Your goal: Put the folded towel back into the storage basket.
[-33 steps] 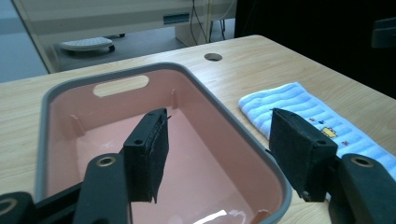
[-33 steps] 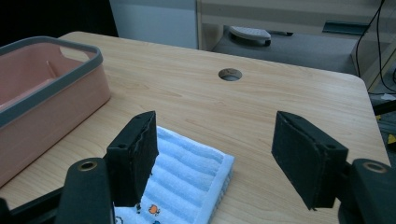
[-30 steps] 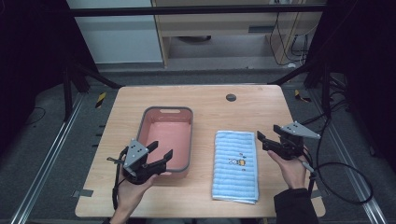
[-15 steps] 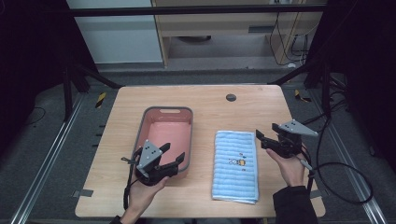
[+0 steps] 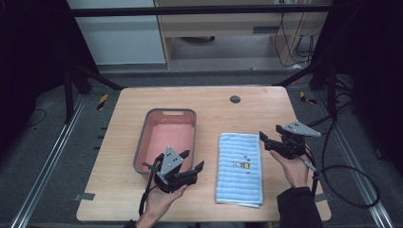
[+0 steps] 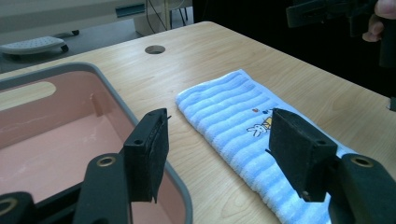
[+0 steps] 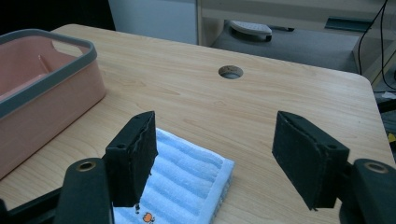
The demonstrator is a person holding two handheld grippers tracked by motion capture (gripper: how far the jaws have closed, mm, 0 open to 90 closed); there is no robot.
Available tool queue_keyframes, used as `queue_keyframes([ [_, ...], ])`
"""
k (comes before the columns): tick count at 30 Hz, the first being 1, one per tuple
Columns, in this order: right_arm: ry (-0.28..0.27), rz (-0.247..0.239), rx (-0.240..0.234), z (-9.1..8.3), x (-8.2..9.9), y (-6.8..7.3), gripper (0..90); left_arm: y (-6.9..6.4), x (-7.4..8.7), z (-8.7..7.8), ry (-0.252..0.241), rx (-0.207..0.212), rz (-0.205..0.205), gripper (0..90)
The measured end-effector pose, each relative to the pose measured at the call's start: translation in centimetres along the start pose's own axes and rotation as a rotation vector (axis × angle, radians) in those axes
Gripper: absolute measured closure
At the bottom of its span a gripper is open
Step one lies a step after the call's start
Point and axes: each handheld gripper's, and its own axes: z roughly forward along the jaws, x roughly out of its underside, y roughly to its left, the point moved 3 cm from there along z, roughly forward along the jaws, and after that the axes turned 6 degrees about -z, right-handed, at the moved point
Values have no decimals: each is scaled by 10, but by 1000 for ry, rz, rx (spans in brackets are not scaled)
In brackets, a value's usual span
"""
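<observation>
Nearest the person, the left gripper (image 5: 192,161) hovers over the front right corner of the pink basin (image 5: 167,140), its 2 fingers (image 6: 148,151) spread wide and holding nothing. In the left gripper view, 1 finger hangs above the basin's grey rim and the other above the folded blue towel (image 6: 243,119).

That towel (image 5: 240,168) lies flat on the wooden tabletop (image 5: 119,137), just right of the basin and apart from it, striped, with a small rabbit picture near its middle.

At the towel's far right corner, the right gripper (image 5: 265,140) is held low in the person's hand, its fingers (image 7: 133,154) also wide apart and empty; the right gripper view shows the towel corner between them.

Beyond, a round cable hole (image 5: 235,99) sits near the tabletop's far edge.
</observation>
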Motion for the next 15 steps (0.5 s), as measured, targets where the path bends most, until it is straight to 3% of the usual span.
queue_keyframes([
  [15, 17, -2, 4, 11, 2, -3, 298, -20, 8, 20, 41, 35, 22, 387],
])
